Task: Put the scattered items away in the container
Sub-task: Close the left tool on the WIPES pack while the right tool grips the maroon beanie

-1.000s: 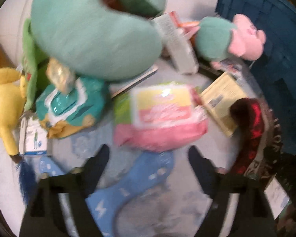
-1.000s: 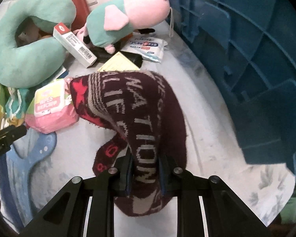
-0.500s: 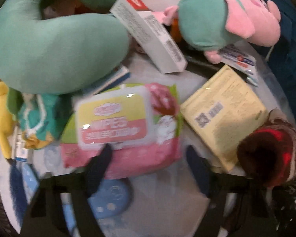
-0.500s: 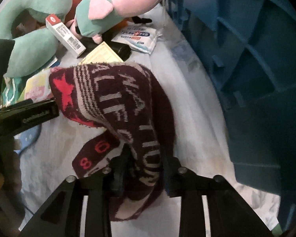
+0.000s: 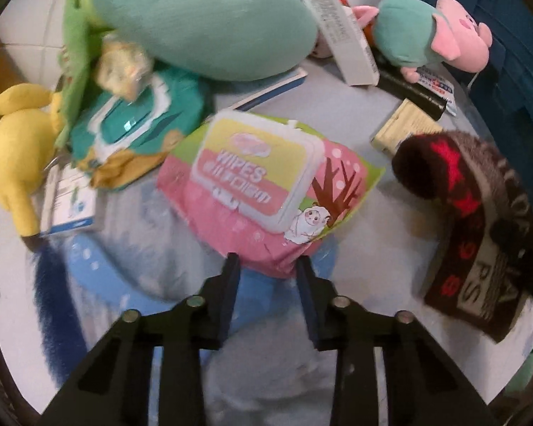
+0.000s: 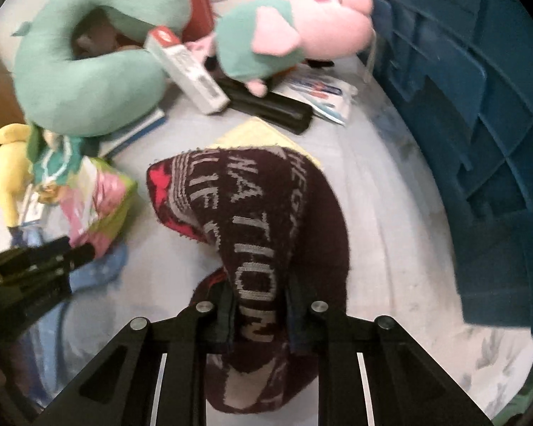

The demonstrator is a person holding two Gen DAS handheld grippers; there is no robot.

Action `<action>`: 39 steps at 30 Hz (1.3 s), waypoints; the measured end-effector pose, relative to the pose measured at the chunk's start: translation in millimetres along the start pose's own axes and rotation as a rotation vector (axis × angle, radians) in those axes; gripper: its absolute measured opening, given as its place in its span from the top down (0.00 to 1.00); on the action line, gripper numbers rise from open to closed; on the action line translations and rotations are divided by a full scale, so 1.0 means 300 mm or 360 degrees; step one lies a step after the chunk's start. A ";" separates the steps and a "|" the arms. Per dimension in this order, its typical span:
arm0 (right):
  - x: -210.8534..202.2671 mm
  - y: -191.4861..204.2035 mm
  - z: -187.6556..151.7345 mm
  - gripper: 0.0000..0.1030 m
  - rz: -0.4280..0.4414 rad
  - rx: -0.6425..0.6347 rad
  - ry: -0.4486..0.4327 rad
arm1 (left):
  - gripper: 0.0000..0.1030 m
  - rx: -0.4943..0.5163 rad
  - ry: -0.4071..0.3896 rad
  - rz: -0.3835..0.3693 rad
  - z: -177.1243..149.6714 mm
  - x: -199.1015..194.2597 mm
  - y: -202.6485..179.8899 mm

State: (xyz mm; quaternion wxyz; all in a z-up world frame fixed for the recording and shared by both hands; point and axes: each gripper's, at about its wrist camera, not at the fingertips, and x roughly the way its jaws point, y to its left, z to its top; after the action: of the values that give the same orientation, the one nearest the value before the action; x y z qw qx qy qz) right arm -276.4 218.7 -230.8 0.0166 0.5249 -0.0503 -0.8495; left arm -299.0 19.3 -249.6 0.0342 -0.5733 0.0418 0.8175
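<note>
Bottom centre, my left gripper (image 5: 266, 266) pinches glossy pink wipes pack (image 5: 263, 181); right gripper (image 6: 257, 301) clenched on knitted maroon beanie (image 6: 256, 220). Ribbed blue crate (image 6: 479, 88) clearer in right view.

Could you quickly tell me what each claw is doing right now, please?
Left claw: closed on the wipes pack.
Right claw: closed on the knit scarf.

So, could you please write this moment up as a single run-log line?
left tool: shut on pink wipes pack | right tool: shut on knitted hat | blue crate: beside, nothing dropped in yet
</note>
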 end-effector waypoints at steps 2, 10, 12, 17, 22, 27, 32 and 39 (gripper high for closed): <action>-0.025 0.034 0.000 0.81 0.0006 0.0003 -0.0034 | 0.89 -0.0005 -0.0004 0.0015 -0.026 -0.024 0.039; -0.091 0.114 0.009 0.81 0.0002 0.0011 -0.0117 | 0.85 -0.0113 -0.0035 -0.0065 -0.030 -0.086 0.163; -0.088 0.115 0.010 0.81 -0.0004 0.0021 -0.0109 | 0.59 -0.0152 -0.0053 -0.0113 -0.010 -0.099 0.151; -0.067 0.082 0.024 0.81 -0.0017 0.0008 -0.0089 | 0.12 -0.0307 -0.0135 -0.0081 0.070 -0.082 0.091; 0.001 0.027 0.076 0.81 0.0039 -0.0065 -0.0045 | 0.11 -0.0535 -0.0038 0.0036 0.133 0.027 0.067; 0.088 0.005 0.145 0.81 0.0130 -0.0214 0.0008 | 0.07 -0.0692 -0.0031 0.0063 0.154 0.104 0.041; 0.172 0.007 0.187 0.81 0.0194 -0.0329 0.0071 | 0.00 -0.0708 -0.0045 0.0156 0.168 0.152 0.009; 0.240 0.051 0.209 0.81 0.0241 -0.0402 0.0121 | 0.23 -0.0646 -0.0023 0.0112 0.126 0.146 -0.009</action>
State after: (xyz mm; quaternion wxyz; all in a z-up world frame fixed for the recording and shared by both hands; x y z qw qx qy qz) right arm -365.0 202.1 -265.4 0.1484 0.5451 0.0182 -0.8249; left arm -349.0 26.5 -278.0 -0.1104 -0.5606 -0.1040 0.8140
